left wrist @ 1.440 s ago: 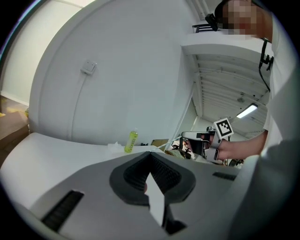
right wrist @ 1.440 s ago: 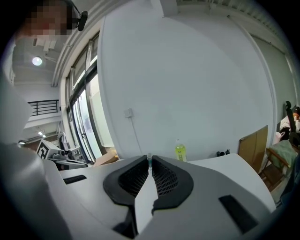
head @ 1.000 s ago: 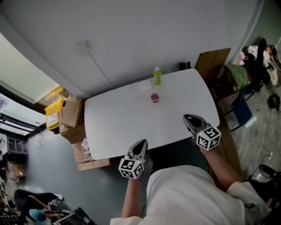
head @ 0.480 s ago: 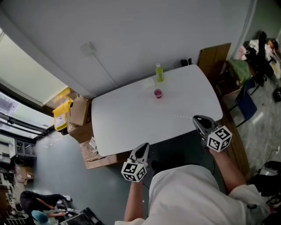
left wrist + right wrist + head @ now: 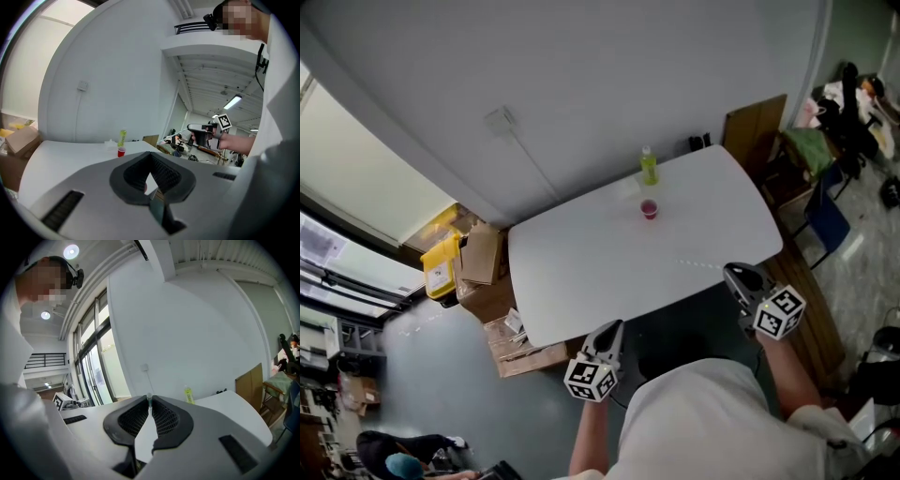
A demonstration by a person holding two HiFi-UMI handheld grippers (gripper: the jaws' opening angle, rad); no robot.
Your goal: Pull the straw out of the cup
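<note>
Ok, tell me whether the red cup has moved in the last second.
No. The red cup sits just in front of the green bottle, as before.

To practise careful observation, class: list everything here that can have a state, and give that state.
Left gripper: jaws shut, nothing between them.
Right gripper: jaws shut on the straw.
Cup: upright on the table, no straw showing in it.
Bottle: upright, just beyond the cup.
</note>
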